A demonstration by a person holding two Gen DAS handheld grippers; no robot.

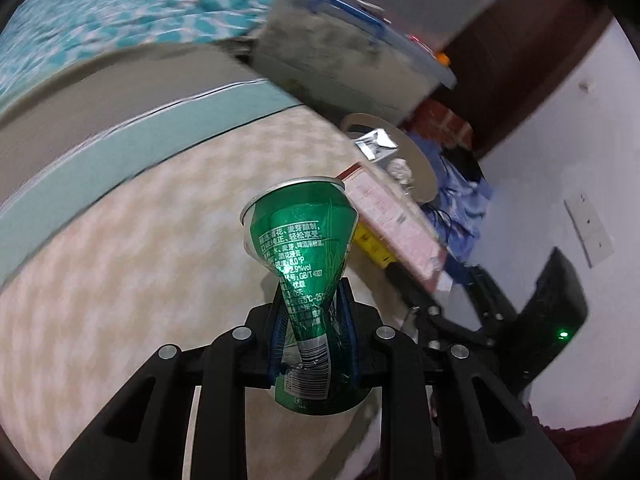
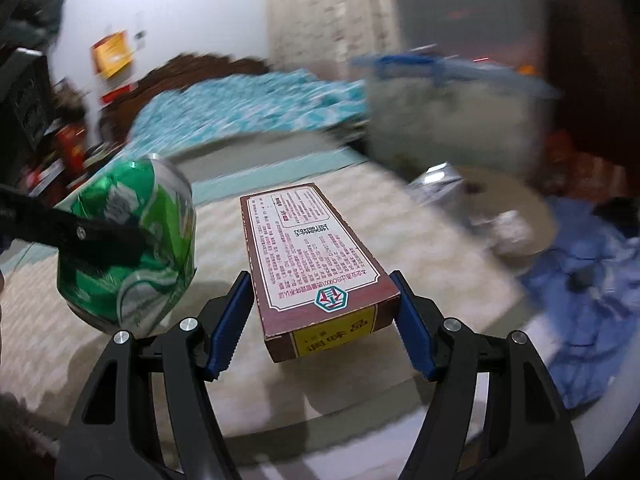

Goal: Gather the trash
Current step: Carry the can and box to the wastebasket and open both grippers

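My left gripper [image 1: 310, 320] is shut on a crushed green drink can [image 1: 304, 248] and holds it above the patterned floor. The can pinches in where the blue pads squeeze it. The same can [image 2: 128, 240] shows at the left of the right wrist view with a black finger across it. My right gripper [image 2: 324, 316] is shut on a brown and white cardboard box [image 2: 312, 256] with a yellow end label, its blue pads touching both sides. The box [image 1: 392, 216] also appears right of the can in the left wrist view.
A round beige basin [image 2: 532, 216] holding crumpled paper and foil sits on the floor ahead right. A large clear storage bin with a blue lid [image 1: 344, 60] stands beyond. Blue cloth [image 2: 592, 272] lies at the right. A bed with a teal quilt [image 2: 248, 104] fills the background.
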